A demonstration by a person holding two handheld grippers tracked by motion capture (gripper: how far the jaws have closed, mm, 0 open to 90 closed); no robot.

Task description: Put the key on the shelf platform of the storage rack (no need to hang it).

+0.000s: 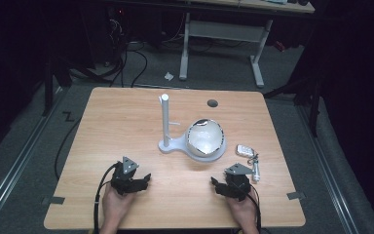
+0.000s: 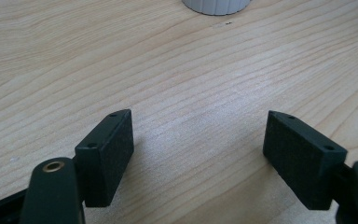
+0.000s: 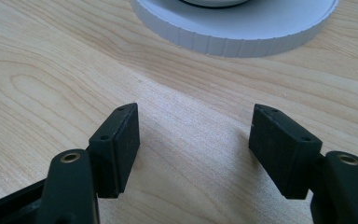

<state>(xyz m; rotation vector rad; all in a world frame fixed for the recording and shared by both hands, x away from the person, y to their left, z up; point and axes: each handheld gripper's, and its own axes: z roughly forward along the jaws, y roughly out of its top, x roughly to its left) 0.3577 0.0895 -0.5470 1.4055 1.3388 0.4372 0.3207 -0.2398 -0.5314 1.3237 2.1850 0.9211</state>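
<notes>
A white stand with an upright post and a round base rises at the middle of the wooden table. A white bowl rests tilted on that base. The base's ribbed white rim lies ahead of my right gripper, which is open over bare wood. My left gripper is open too, with the rim's edge far ahead. From above, the left gripper sits near the front left and the right gripper near the front right, each held by a hand.
A small white key fob with keys lies right of the stand, just beyond the right gripper. A dark round hole sits at the table's far side. Another desk's white legs stand on the floor behind.
</notes>
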